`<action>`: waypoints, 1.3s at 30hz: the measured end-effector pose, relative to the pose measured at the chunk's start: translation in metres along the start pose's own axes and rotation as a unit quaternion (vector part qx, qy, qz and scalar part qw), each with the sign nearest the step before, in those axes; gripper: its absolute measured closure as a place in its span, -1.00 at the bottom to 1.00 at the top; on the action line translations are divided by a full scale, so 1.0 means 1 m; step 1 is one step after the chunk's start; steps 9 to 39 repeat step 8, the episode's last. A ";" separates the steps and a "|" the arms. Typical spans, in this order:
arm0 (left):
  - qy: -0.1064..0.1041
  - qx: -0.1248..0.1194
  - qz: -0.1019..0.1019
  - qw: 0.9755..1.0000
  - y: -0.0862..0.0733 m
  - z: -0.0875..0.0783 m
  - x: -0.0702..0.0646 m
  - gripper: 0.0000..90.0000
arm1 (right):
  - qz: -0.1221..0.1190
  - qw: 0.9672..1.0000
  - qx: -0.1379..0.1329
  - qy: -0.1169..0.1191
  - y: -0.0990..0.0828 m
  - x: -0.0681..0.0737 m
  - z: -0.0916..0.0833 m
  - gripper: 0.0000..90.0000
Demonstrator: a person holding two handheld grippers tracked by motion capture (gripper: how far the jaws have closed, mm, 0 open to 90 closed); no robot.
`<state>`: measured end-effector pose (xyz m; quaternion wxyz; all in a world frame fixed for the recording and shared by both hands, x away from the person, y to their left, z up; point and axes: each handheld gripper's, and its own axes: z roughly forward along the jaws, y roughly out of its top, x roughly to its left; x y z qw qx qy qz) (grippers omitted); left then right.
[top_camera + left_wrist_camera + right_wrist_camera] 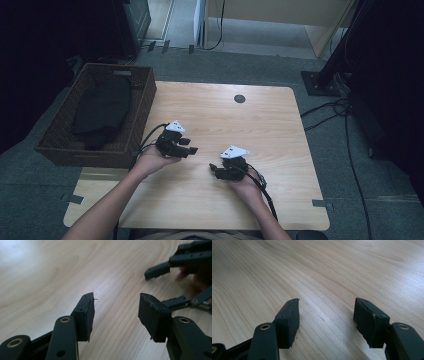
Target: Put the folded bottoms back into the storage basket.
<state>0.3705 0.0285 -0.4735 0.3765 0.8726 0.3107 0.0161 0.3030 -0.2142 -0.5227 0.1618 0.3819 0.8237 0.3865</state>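
A: High view first. What's w/ the grippers?
B: Both over the wooden table (215,125). Left gripper (192,150) at approx 7 o'clock from table centre, jaws aimed toward 3 o'clock. Right gripper (214,170) at approx 5 o'clock, jaws aimed toward 9 o'clock. Tips face each other, near but apart. A hand (150,160) backs the left one, another hand (245,186) the right.

A: Anything else nearby?
B: Wicker basket (145,107) off the table's left edge, at 9 o'clock, w/ a dark cloth (102,107) lying inside. Small dark round cap (239,98) in the tabletop at 12 o'clock.

A: Left gripper view?
B: Left gripper (116,308): jaws stand apart, mid-wide, nothing between, bare wood behind. Right gripper (162,282) sits at 2 o'clock, its jaws parted too.

A: Right gripper view?
B: Right gripper (327,312): jaws apart, mid-wide gap, nothing btw pads. Just wood grain of the table (317,270) ahead.
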 end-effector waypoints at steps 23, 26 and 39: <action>0.008 0.003 0.001 1.000 -0.018 0.007 0.001 -0.01 | -0.005 1.000 0.001 0.003 0.000 0.000 0.000 -0.21; 0.008 0.003 0.001 1.000 -0.018 0.007 0.001 -0.01 | -0.005 1.000 0.001 0.003 0.000 0.000 0.000 -0.21; 0.008 0.003 0.001 1.000 -0.018 0.007 0.001 -0.01 | -0.005 1.000 0.001 0.003 0.000 0.000 0.000 -0.21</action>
